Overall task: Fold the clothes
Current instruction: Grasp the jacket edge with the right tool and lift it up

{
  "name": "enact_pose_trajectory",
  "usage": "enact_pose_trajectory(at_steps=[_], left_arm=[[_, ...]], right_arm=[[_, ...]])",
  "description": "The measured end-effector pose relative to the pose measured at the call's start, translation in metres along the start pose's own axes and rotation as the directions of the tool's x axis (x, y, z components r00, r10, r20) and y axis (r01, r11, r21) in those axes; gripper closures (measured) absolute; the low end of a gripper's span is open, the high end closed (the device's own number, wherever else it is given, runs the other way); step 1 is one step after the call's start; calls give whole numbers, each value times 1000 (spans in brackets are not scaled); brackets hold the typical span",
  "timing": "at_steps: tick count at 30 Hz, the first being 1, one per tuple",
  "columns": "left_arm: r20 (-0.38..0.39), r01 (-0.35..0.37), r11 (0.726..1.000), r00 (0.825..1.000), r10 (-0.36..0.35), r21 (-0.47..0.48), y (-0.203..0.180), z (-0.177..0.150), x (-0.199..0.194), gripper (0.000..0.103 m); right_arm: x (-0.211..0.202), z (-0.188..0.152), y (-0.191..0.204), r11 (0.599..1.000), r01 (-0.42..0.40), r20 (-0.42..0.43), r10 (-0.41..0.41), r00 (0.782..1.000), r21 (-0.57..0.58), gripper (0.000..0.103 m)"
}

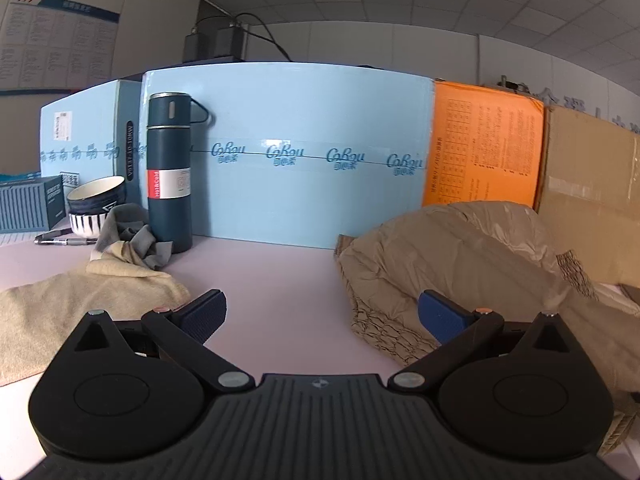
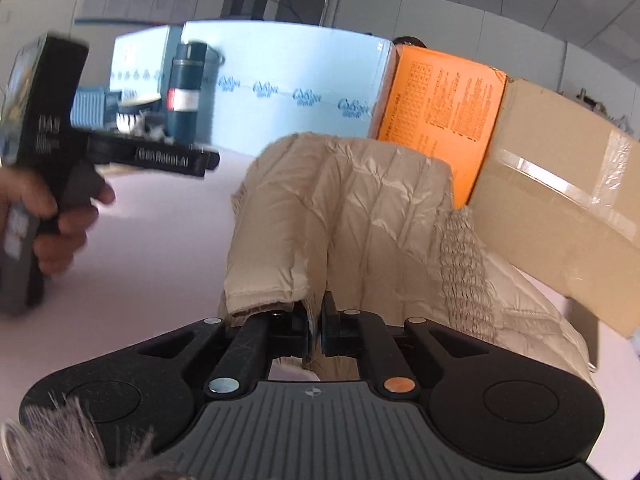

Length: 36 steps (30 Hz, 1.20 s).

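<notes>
A beige quilted down jacket [image 1: 460, 264] lies bunched on the pale table [image 1: 276, 280], to the right of my left gripper [image 1: 320, 314], which is open and empty above the table. In the right wrist view my right gripper [image 2: 316, 320] is shut on a fold of the same jacket [image 2: 360, 216], near its edge. The left gripper also shows in the right wrist view [image 2: 160, 158], held by a hand at the left. A beige knit garment [image 1: 68, 300] lies at the left of the table, with a grey cloth [image 1: 128, 236] behind it.
A dark blue thermos [image 1: 170, 172] stands by a light blue box [image 1: 300, 152]. An orange box [image 1: 484, 144] and a cardboard box [image 1: 592, 192] stand behind the jacket. Stacked bowls [image 1: 94, 206], a pen [image 1: 64, 240] and a small blue carton [image 1: 28, 204] sit at the far left.
</notes>
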<state>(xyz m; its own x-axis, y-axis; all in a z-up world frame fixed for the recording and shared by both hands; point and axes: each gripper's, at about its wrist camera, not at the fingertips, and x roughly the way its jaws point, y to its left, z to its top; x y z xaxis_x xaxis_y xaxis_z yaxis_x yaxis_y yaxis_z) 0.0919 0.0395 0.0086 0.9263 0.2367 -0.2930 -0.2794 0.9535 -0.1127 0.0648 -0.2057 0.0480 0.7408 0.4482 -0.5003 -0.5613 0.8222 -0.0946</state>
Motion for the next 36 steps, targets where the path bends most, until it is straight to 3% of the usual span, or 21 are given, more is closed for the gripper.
enact_pose_trajectory(at_steps=[3, 4, 5, 6, 7, 8, 9, 10, 12, 13, 15, 17, 18, 20, 22, 25, 27, 30, 33, 36], left_arm=[[-20, -56, 995, 998, 55, -86, 15, 3, 6, 0], [-31, -65, 992, 998, 62, -110, 20, 4, 8, 0], [-42, -72, 989, 997, 67, -128, 24, 4, 10, 0], [-51, -74, 988, 996, 67, -134, 26, 4, 11, 0], [-60, -76, 987, 996, 68, -139, 27, 4, 12, 0], [-67, -77, 987, 995, 68, -142, 28, 4, 13, 0], [-71, -77, 987, 995, 68, -138, 28, 4, 14, 0], [-74, -74, 988, 995, 64, -133, 27, 4, 14, 0], [-75, -58, 991, 996, 49, -124, 24, 3, 12, 0], [-69, -50, 992, 997, 42, -118, 23, 3, 11, 0], [-50, -42, 995, 998, 37, -95, 18, 3, 8, 0], [-39, -41, 997, 998, 38, -66, 13, 2, 7, 0], [-41, -38, 998, 999, 35, -52, 11, 1, 8, 0], [-49, -38, 999, 998, 36, -34, 8, 0, 10, 0], [-57, -42, 999, 998, 40, -22, 7, -1, 12, 0], [-63, -48, 999, 997, 47, -12, 6, -2, 13, 0], [-57, -55, 998, 997, 54, -13, 7, -2, 13, 0], [-38, -73, 996, 997, 71, -43, 13, 0, 11, 0], [-33, -93, 991, 995, 90, -96, 23, 3, 9, 0], [-35, -112, 979, 994, 108, -172, 37, 7, 7, 0]], right_arm=[[-16, 51, -8, 998, -58, 155, 54, 986, 24, 98], [-26, 70, -16, 997, -71, 243, 60, 968, 39, 98], [-41, 87, -28, 993, -85, 347, 50, 937, 84, 98], [-58, 99, -45, 981, -97, 463, 9, 886, 166, 98], [-76, 104, -65, 955, -123, 573, -57, 818, 271, 98], [-95, 100, -89, 899, -167, 655, -158, 739, 405, 98], [-111, 89, -111, 819, -205, 687, -283, 669, 536, 98], [-124, 72, -131, 723, -206, 656, -419, 628, 659, 98], [-134, 37, -155, 569, -109, 496, -588, 639, 815, 98], [-134, 19, -163, 505, -23, 387, -630, 674, 863, 94], [-125, -8, -167, 478, 82, 256, -598, 759, 874, 93], [-109, -31, -155, 532, 120, 207, -513, 833, 838, 88], [-102, -39, -144, 583, 107, 214, -455, 865, 806, 73], [-91, -56, -118, 698, 17, 267, -296, 917, 716, 47], [-81, -63, -91, 798, -78, 281, -117, 952, 597, 44], [-62, -62, -42, 919, -156, 188, 92, 978, 362, 44], [-46, -68, 1, 960, -199, 92, 184, 979, 198, 45], [-29, -81, 50, 956, -285, -12, 286, 958, 68, 46], [-10, -78, 65, 926, -355, -80, 366, 927, 128, 47], [3, -73, 76, 936, -323, -107, 339, 935, 141, 47]])
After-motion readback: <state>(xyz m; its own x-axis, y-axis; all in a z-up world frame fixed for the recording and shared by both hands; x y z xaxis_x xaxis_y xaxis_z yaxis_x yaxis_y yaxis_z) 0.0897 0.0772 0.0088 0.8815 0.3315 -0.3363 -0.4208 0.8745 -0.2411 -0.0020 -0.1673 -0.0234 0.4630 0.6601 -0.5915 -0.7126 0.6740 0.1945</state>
